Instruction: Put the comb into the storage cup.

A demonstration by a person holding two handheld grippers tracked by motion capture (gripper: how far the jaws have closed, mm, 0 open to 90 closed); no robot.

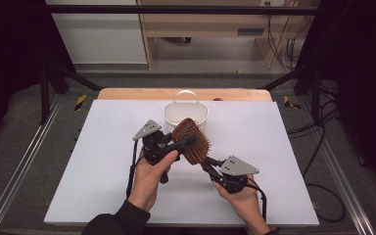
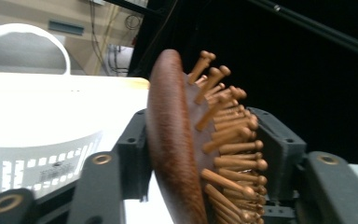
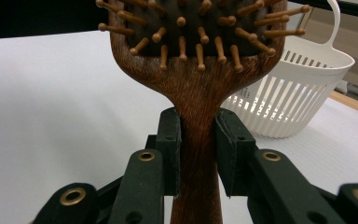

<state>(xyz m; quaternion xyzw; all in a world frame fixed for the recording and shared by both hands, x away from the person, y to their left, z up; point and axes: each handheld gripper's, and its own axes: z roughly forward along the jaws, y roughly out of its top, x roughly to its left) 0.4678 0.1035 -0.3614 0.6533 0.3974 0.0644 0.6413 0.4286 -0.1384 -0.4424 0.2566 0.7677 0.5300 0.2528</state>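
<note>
Hairbrush [image 1: 192,139] is held aloft just in front of the white basket [image 1: 174,113], not yet inside it. Right gripper [image 3: 198,140] pinches the wooden handle firmly. Left gripper [image 2: 205,149] straddles the brush head; whether its pads press cannot be told. Remaining, by judgement: complete the handover, then deposit into the basket.

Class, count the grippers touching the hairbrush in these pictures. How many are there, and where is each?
2. The right gripper clamps the hairbrush handle; the left gripper straddles its head, near the basket.
</note>
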